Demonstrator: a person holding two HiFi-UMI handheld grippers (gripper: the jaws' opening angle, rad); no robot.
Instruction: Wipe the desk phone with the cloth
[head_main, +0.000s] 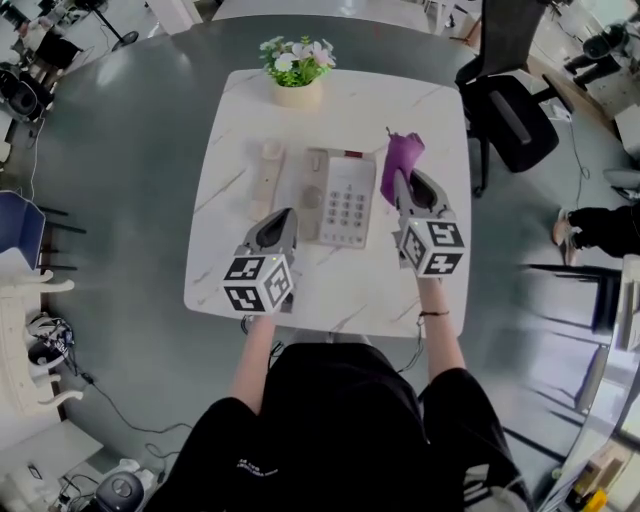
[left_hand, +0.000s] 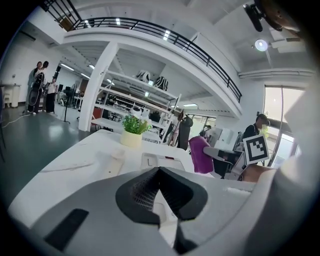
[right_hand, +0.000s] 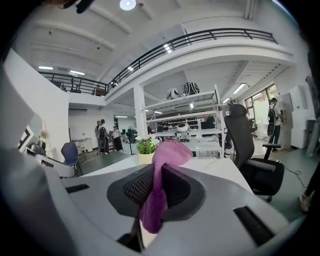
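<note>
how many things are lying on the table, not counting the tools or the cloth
3: the potted plant at the far edge, the phone base in the middle, and the handset lying just left of it. Nothing looks hidden.

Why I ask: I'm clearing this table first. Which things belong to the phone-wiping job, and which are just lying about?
For the job:
- phone
- handset, lying beside the phone
- cloth, clamped in the right gripper

Lying about:
- plant
- chair, beside the table
</note>
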